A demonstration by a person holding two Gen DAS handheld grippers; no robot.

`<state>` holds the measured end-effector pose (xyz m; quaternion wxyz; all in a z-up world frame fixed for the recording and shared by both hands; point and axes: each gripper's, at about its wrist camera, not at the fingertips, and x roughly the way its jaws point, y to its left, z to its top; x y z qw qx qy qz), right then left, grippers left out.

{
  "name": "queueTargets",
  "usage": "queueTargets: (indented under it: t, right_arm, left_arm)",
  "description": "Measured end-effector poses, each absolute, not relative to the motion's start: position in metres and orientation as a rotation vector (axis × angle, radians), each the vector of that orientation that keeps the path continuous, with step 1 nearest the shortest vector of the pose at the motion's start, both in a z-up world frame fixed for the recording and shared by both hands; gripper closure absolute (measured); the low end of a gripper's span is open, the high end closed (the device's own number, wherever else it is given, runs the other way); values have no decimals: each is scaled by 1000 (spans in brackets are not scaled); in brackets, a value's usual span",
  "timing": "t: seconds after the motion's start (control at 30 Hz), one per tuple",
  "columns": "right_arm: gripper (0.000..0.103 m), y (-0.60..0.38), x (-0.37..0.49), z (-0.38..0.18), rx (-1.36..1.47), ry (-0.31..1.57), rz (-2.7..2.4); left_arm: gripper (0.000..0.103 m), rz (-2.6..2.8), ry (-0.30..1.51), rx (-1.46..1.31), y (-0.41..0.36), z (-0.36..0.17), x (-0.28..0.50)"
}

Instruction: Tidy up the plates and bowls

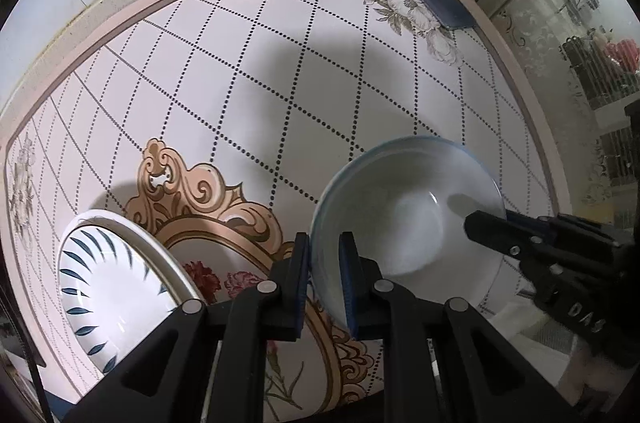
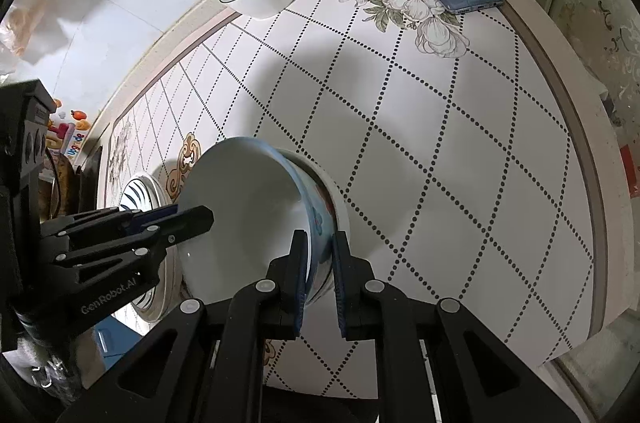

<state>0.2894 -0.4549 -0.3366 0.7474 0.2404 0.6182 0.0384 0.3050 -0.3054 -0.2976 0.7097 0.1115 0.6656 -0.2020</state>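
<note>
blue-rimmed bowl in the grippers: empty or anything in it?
Empty. The blue-rimmed bowl shows a bare white inside in both wrist views; left gripper and right gripper each clamp its rim.
</note>
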Motion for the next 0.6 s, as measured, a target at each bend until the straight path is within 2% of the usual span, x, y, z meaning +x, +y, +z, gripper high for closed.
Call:
queueTargets:
  t: [0.13, 0.23, 0.27, 0.3, 0.33, 0.37, 0.47, 0.6]
  right_arm:
    - [88, -466, 295, -336, 601, 1378, 91]
    - [87, -478, 301, -318, 638, 1362, 86]
    - [82, -484, 307, -308, 649, 1339, 89]
    - [70, -489, 314, -299, 654, 1324, 88]
    - [63, -495, 322, -291, 659, 1308, 86]
    - [53, -500, 334, -282, 662, 1284, 94]
    - [48, -515, 378, -266, 669, 1217, 103]
    - [48, -529, 444, -272, 695, 1183, 104]
  left_arm:
    - [90, -473, 1475, 181, -300, -274, 311]
    - [89, -479, 1402, 155, -298, -242, 327]
    - [82, -476, 1378, 143, -298, -231, 336]
    - [76, -472, 1357, 128, -297, -223, 348]
    - [65, -462, 1339, 115, -296, -218, 361]
    - [60, -452, 1314, 95, -295, -214, 380]
    - [59, -407, 1291, 59, -291, -226, 430]
    - [59, -345, 1376, -56, -278, -262, 493]
